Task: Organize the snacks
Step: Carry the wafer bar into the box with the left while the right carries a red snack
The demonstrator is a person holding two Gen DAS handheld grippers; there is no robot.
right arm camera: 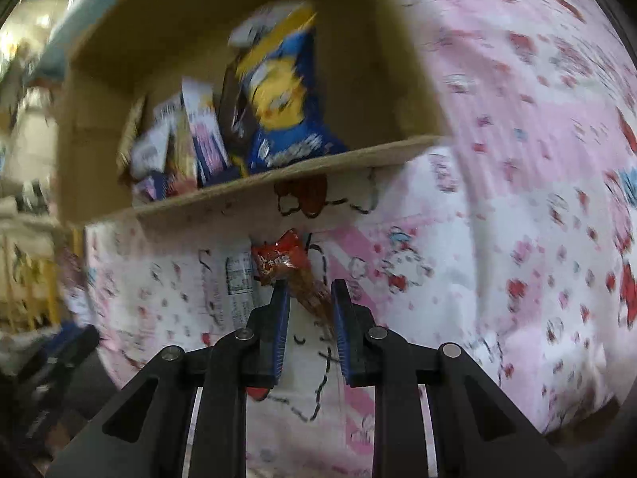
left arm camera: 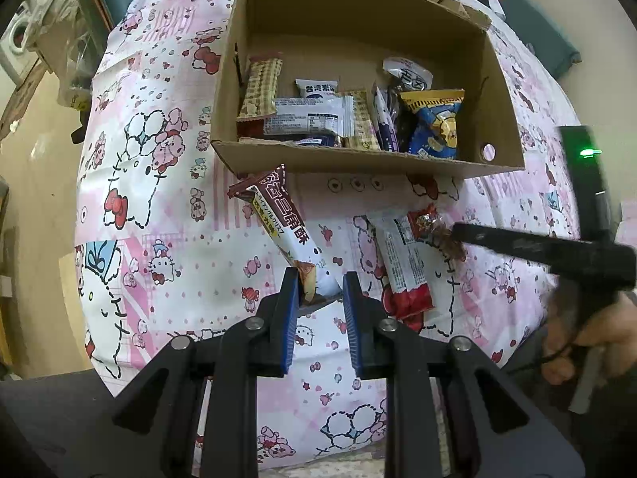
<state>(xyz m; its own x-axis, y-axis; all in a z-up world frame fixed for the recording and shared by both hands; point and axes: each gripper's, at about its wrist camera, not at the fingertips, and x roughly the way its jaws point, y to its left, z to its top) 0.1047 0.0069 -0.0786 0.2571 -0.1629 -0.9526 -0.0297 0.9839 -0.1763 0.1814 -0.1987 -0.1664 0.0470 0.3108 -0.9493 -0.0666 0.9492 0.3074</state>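
Left gripper (left arm camera: 319, 286) clenches a wafer bar (left arm camera: 278, 225), its length pointing ahead toward the box (left arm camera: 358, 159); right gripper (right arm camera: 306, 294) grasps a candy (right arm camera: 280, 257), box ahead too

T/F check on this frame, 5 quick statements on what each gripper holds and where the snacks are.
1. The left gripper holds a brown-and-white snack bar by one end. True.
2. The right gripper holds nothing. False: it is closed on a small red-and-clear candy packet.
3. The cardboard box already has several snacks in it. True.
4. The blue-and-yellow chip bag lies on the tablecloth outside the box. False: it is inside the box, at its right side.
5. A white-and-red wrapper lies on the tablecloth in front of the box. True.
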